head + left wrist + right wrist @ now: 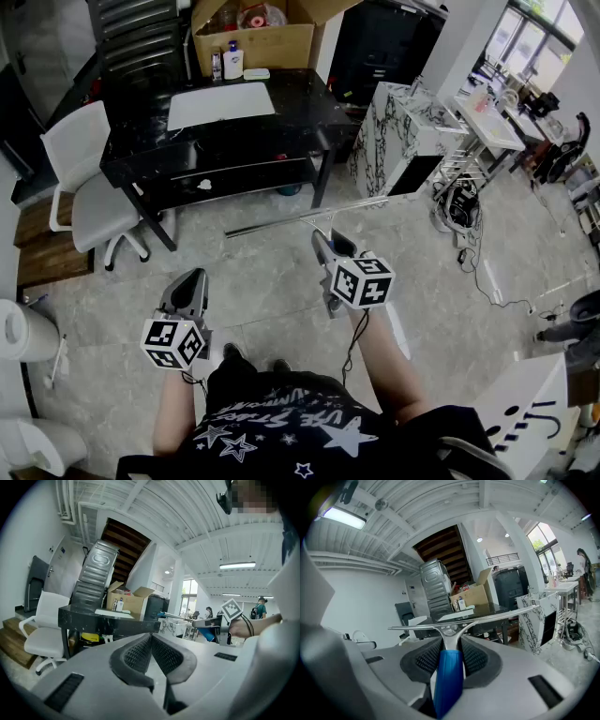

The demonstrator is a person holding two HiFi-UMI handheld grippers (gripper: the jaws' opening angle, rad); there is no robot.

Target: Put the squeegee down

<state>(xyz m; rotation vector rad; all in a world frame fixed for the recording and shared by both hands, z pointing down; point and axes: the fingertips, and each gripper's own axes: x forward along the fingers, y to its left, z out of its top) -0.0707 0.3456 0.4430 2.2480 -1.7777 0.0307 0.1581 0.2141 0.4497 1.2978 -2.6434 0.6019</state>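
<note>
— Where is the squeegee at this moment?
— Between the jaws of the right gripper. They clench its blue handle. The metal blade stands crosswise just beyond the tips, in the air above the grey floor, in front of the black table.
— And the left gripper?
— Its jaws are pressed together, with nothing between them. It is nearer to the person's body and apart from the squeegee.

We've got a squeegee with a bright blue handle and silvery blade. Left gripper and right gripper are grey, with black ribbed pads and black-and-white square-patterned marker cubes. Table is black, chair white, floor pale grey marble.
</note>
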